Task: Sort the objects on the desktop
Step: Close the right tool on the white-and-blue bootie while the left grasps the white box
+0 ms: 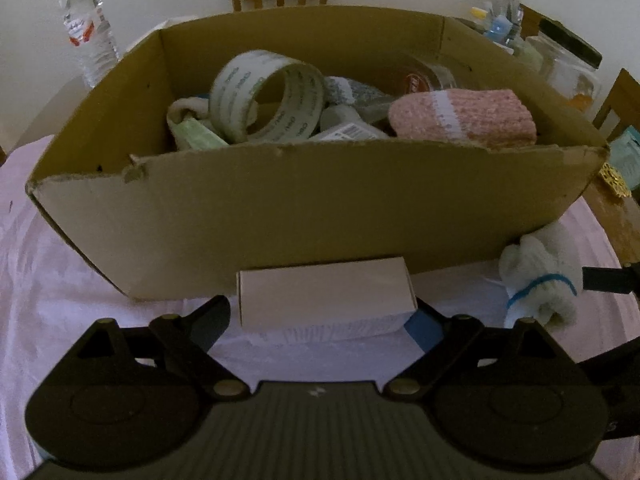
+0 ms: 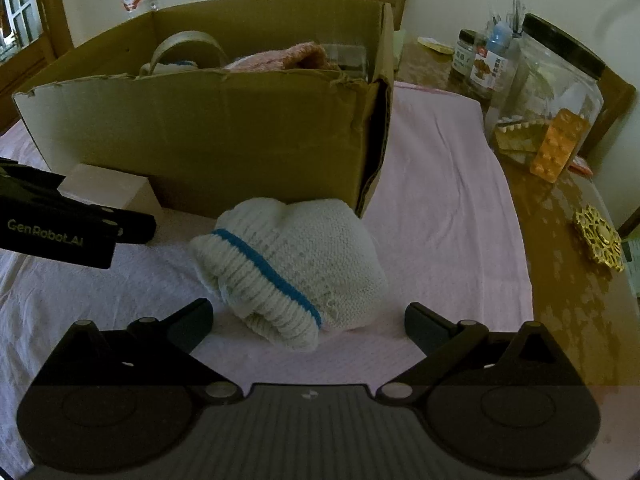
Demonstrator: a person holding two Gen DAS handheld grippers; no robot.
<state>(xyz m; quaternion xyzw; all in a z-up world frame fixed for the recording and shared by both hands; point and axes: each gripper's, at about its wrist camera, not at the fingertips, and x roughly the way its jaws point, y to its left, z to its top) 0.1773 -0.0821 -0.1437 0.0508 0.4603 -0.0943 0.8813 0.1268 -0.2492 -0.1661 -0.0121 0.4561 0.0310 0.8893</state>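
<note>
both grippers are low over the pink cloth [image 2: 440,184] on the surface, right in front of the cardboard box [image 1: 320,208]. the left gripper [image 1: 322,316] has its jaws spread wide around the small white carton [image 1: 324,294], which sits on the cloth touching the foot of the box's near wall. the blue pad of the right-hand finger [image 1: 422,326] looks just about at the carton's end, the other finger stands clear of it, so that's released, not clamped. that carton looks light and stiff, thin card with flat faces and crisp corners, probably easy to dent if squeezed hard; taking it across its two short ends, as the jaws are lined up now, looks like the sensible hold. over on the right, the right gripper [image 2: 308,322] is also wide open, jaws either side of the rolled white sock [image 2: 292,264] with the blue stripe, and not touching it. the sock lies on the cloth just in front of the box's near corner. it's soft, light, squashy knit, nothing to break, but it will compress and could unroll, so a deep bite across the thick middle of the bundle seems the safest. the box already holds a roll of tape [image 1: 268,96] and a pink sock [image 1: 464,118] among other bits.
</note>
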